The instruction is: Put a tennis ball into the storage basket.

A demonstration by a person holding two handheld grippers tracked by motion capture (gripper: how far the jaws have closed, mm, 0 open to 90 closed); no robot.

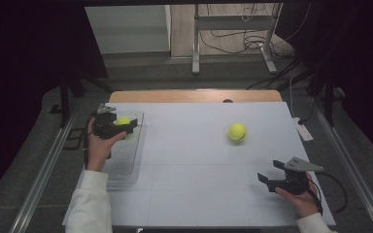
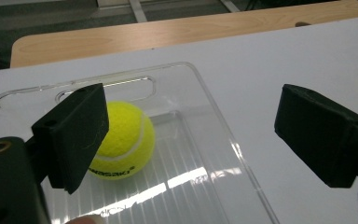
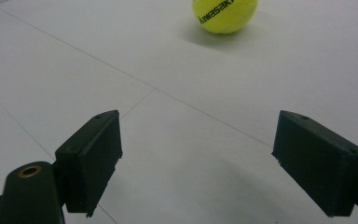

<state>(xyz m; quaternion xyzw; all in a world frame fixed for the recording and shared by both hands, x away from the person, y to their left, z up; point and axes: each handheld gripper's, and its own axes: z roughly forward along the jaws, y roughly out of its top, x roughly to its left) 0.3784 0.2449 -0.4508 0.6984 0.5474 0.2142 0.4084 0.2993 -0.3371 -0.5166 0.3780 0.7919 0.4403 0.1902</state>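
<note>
Left tongs (image 1: 126,125) released, jaws spread wide above the far end of a clear tray (image 1: 131,167) at the table's (image 1: 189,160) left edge; one yellow tennis ball (image 2: 123,140) inside the tray, near its far handle slot, close beside the left jaw, not gripped. Part of a printed word on that ball, cut off by the jaw, so unreadable in full

Right tongs (image 1: 268,171) released too, empty, low near the right front corner. Second tennis ball (image 3: 224,15) well ahead on bare white table, open room all around, marked "kawasaki" in black
</note>
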